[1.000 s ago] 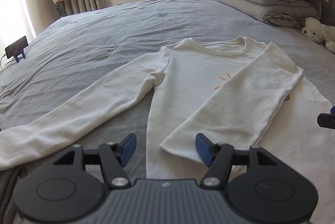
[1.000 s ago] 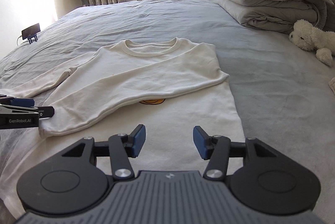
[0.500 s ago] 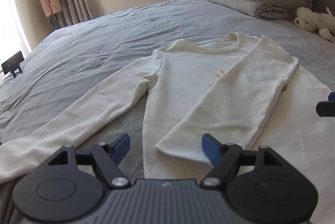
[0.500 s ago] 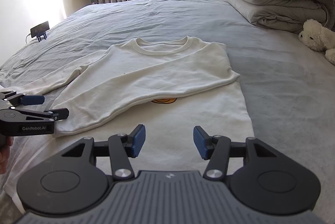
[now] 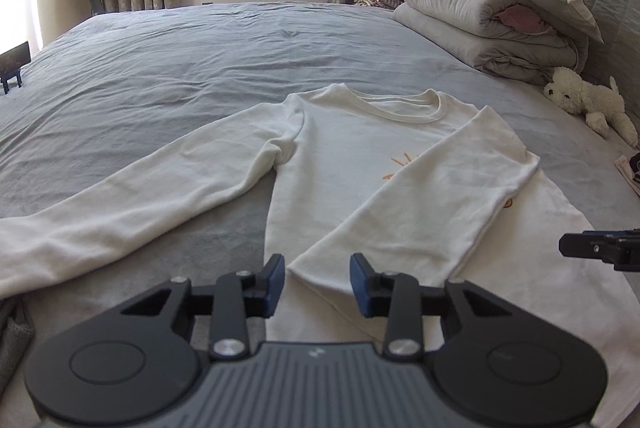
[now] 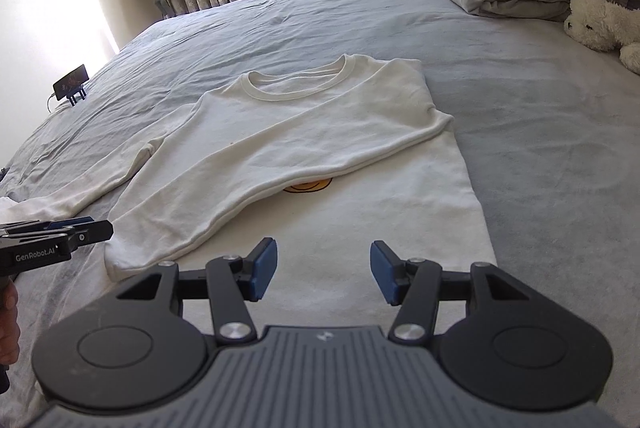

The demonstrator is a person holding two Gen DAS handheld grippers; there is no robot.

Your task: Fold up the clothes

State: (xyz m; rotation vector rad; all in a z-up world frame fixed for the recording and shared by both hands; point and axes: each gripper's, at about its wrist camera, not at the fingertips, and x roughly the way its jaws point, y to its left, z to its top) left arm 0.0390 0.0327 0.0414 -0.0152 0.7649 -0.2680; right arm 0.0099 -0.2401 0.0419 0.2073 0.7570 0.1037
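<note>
A cream long-sleeved sweatshirt (image 5: 360, 163) lies flat on the grey bed (image 5: 180, 67), one sleeve folded across its chest. The left tool (image 5: 317, 282) hovers over that sleeve's cuff (image 5: 320, 272), the right tool (image 6: 323, 270) above the hem; both gape, empty.

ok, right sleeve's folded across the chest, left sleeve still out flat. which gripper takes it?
Left, probably. The left gripper hangs open beside the outstretched sleeve on that side of the sweatshirt. The right gripper, also open, sits over the hem, with the folded sleeve lying between.
</note>
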